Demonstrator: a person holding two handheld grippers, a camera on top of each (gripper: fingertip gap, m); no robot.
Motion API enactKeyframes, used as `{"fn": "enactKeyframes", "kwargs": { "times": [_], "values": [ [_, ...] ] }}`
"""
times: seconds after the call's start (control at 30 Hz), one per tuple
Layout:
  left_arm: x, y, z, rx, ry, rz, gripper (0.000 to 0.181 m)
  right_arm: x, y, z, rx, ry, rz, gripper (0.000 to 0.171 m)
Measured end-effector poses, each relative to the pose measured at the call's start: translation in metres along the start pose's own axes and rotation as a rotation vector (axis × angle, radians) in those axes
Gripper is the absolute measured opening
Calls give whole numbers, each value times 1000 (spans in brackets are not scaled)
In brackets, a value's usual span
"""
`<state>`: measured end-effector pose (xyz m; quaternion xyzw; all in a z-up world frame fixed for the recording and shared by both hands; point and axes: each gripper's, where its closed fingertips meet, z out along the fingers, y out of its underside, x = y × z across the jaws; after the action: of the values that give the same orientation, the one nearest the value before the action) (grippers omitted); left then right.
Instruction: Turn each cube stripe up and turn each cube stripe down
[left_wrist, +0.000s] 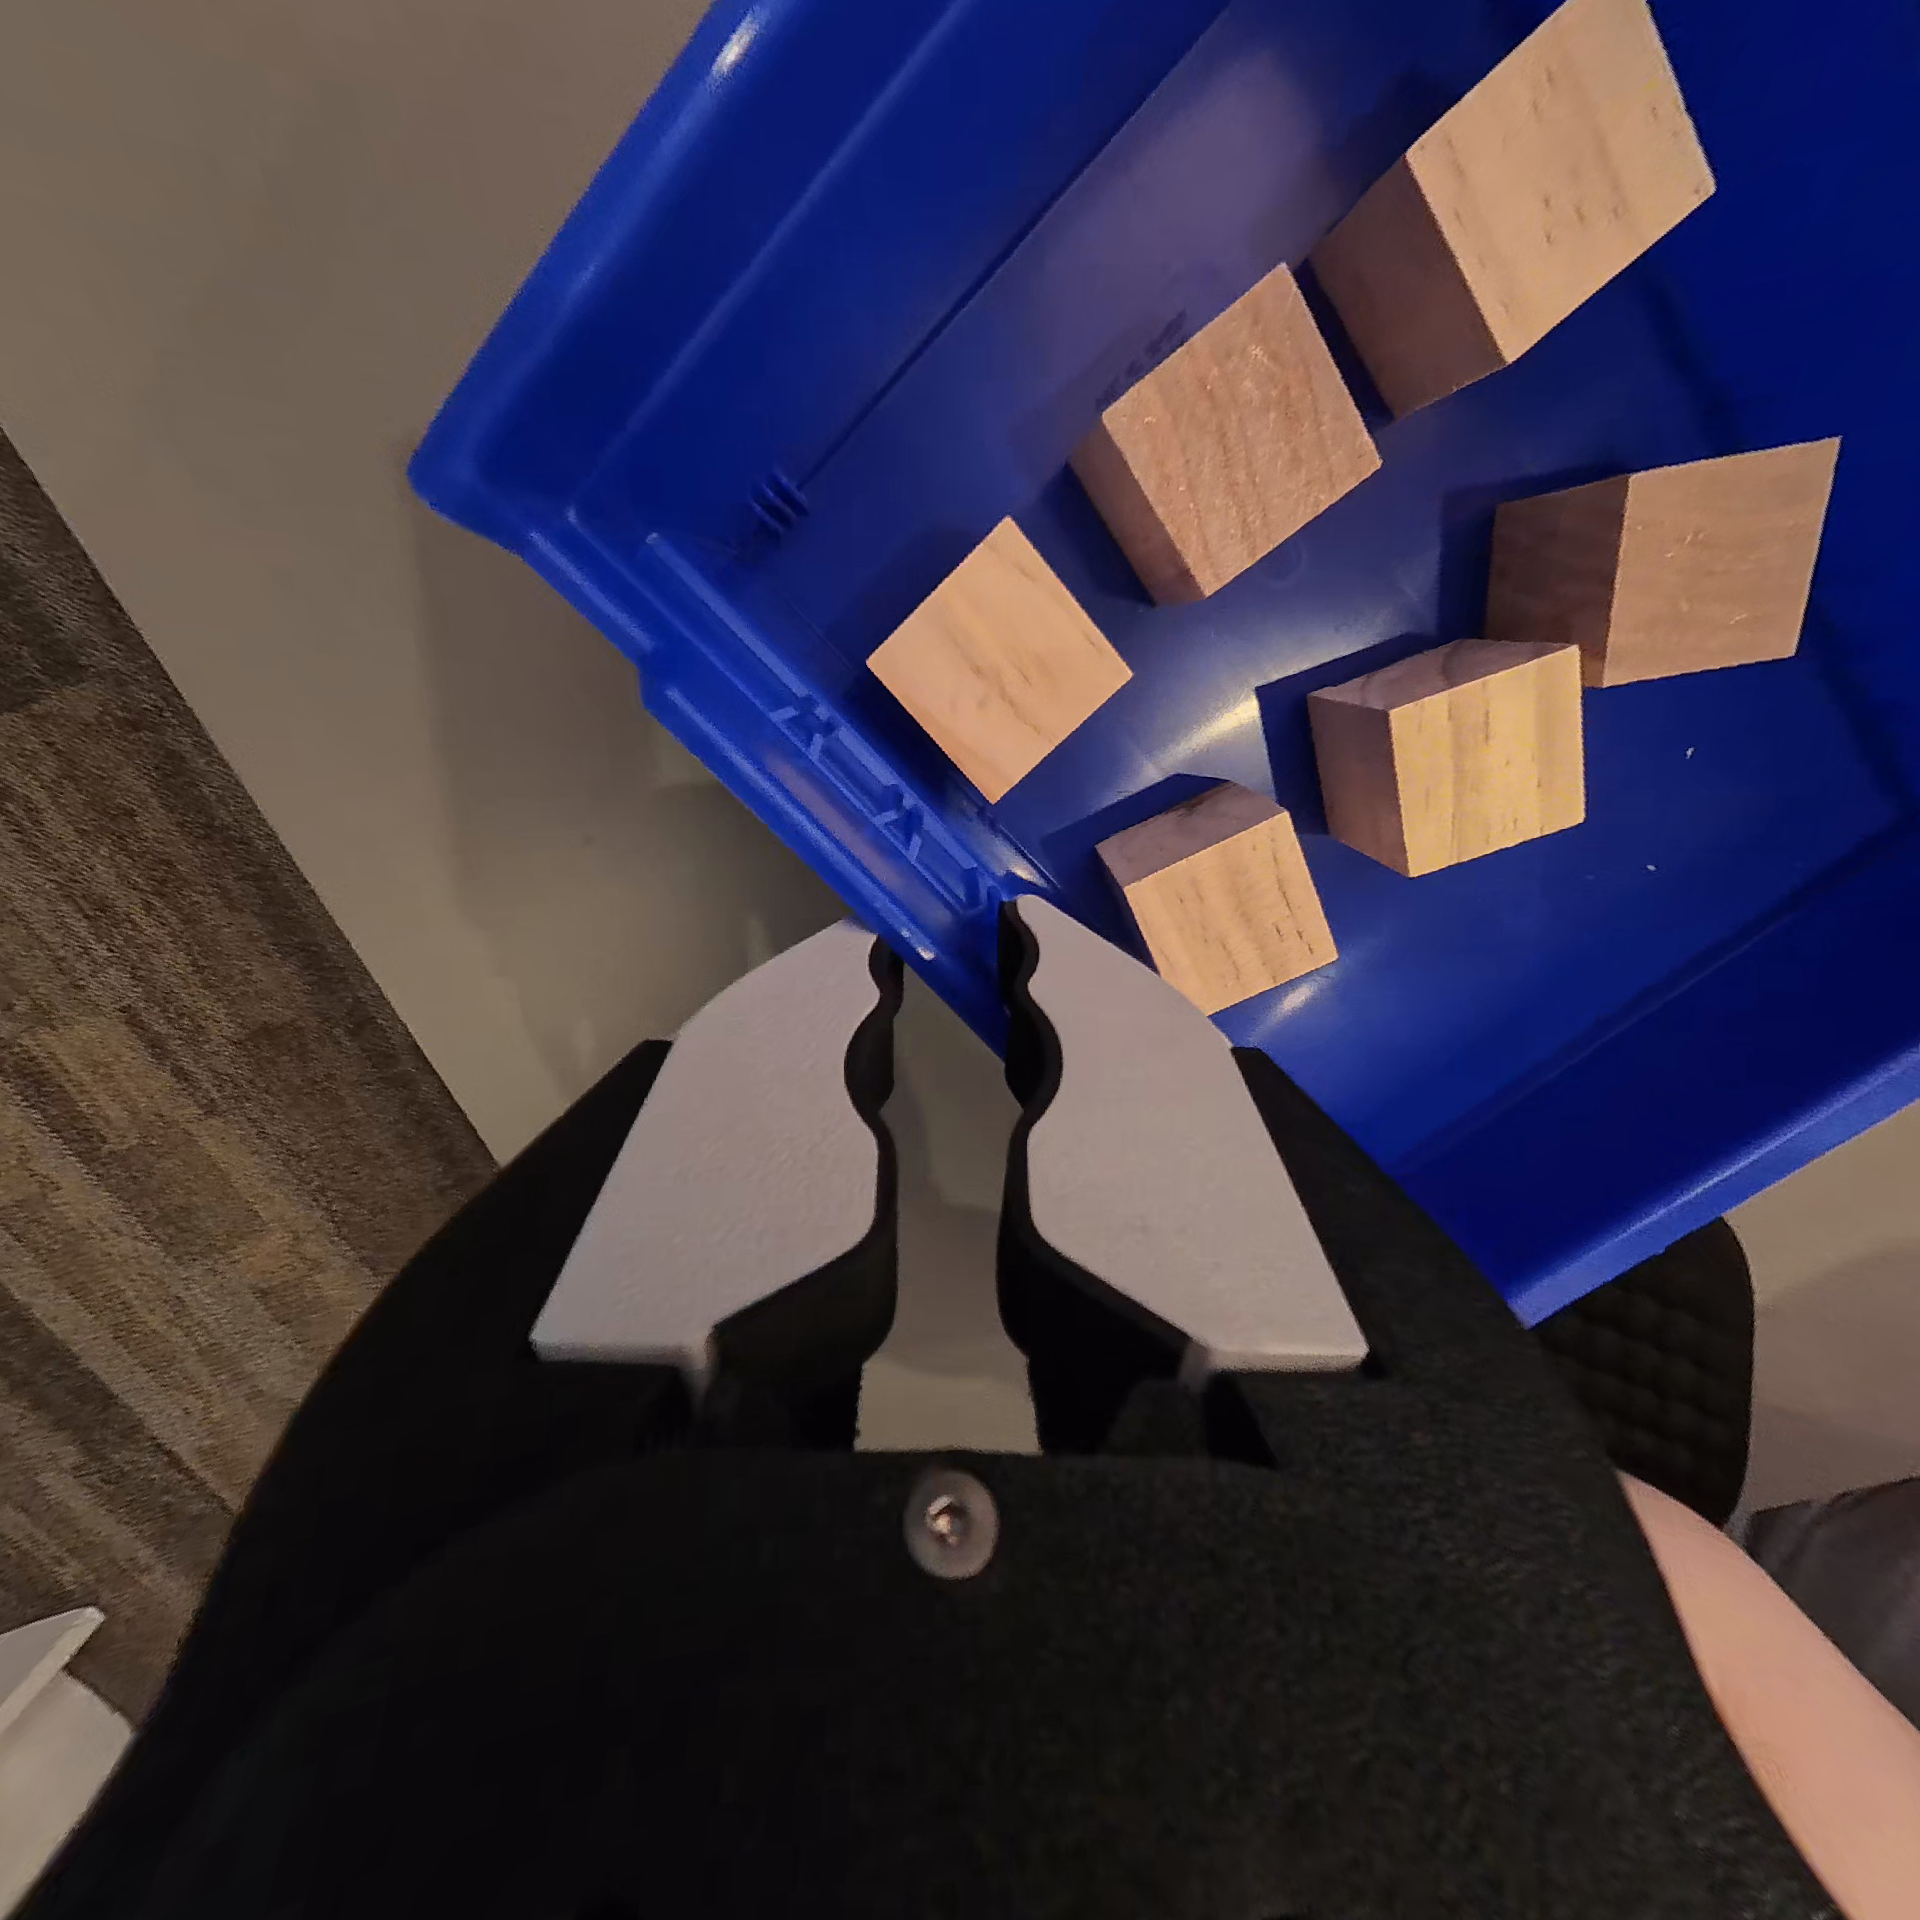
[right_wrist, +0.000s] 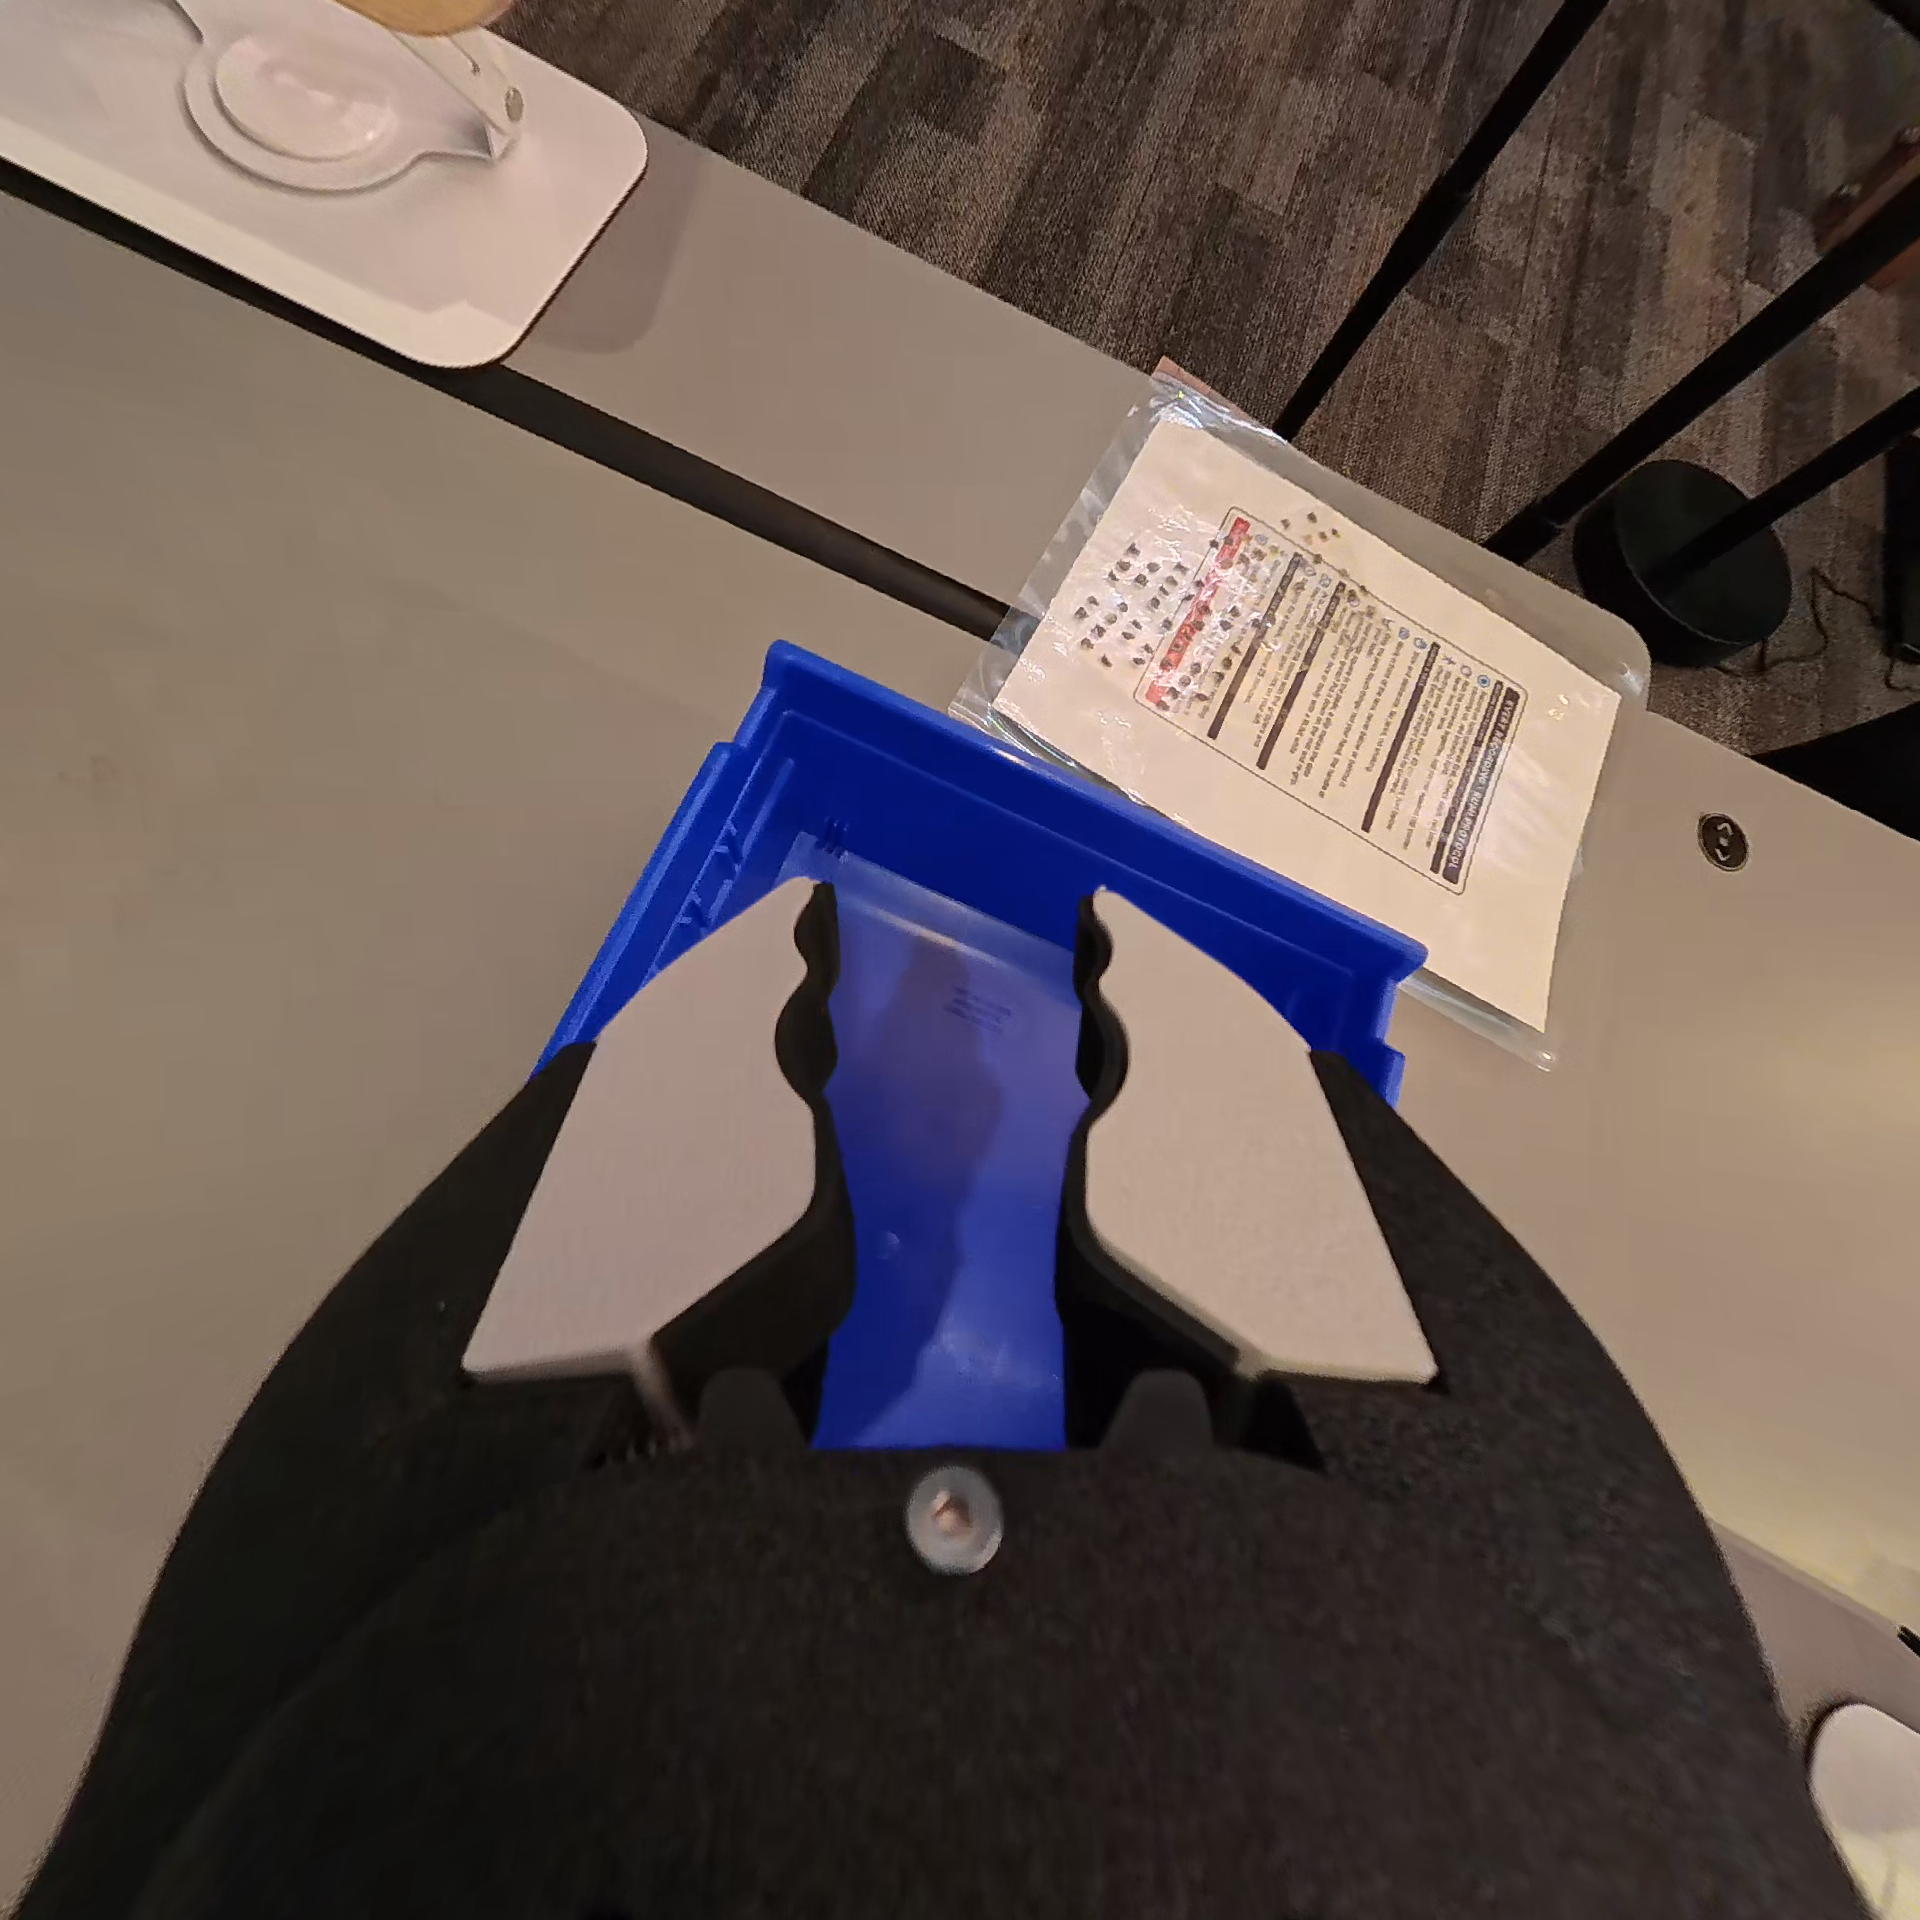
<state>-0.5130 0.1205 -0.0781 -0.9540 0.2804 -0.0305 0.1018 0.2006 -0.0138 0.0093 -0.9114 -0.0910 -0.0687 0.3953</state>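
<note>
— Straddling the corner of the blue plastic bin (left_wrist: 727, 343), the left gripper (left_wrist: 943, 925) has its jaws slightly parted, one on the outside of the rim and one just inside. Whether the pads actually bite the wall cannot be told from the left wrist view; a gap shows between them.

— And if they only rest there?

— Then the bin could slide or swing on the grey table (left_wrist: 260, 260) the moment a cube is pushed. Nearest that corner sits a pale wooden cube (left_wrist: 1226, 904), with five more wooden cubes (left_wrist: 1236, 436) scattered deeper on the bin floor, some nearly touching. No stripe shows on any visible face, so picking the wrong face to turn up is a real risk.

— What about the other side?

— The right gripper (right_wrist: 951, 904) hangs spread wide and empty over the bin's floor, with no cube between its fingers in the right wrist view. Reaching in, one finger could knock a neighbouring cube, because the pairs stand so close together.

— Anything farther off?

— A printed sheet in a clear plastic sleeve (right_wrist: 1309, 707) lies against the bin's far wall; a shove could ride the bin onto it. Beyond, a white mat (right_wrist: 343, 208) holds a clear stand, well apart.
</note>
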Motion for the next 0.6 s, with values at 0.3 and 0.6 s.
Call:
{"fn": "enactKeyframes", "kwargs": {
  "times": [0.3, 0.6],
  "values": [
    [12, -6, 1, 5, 23, 72, 17, 1, 5, 1, -24, 4, -2, 43],
    [28, -38, 9, -37, 68, 336, 18, -3, 8, 6, -58, -2, -24, 43]
  ]
}}
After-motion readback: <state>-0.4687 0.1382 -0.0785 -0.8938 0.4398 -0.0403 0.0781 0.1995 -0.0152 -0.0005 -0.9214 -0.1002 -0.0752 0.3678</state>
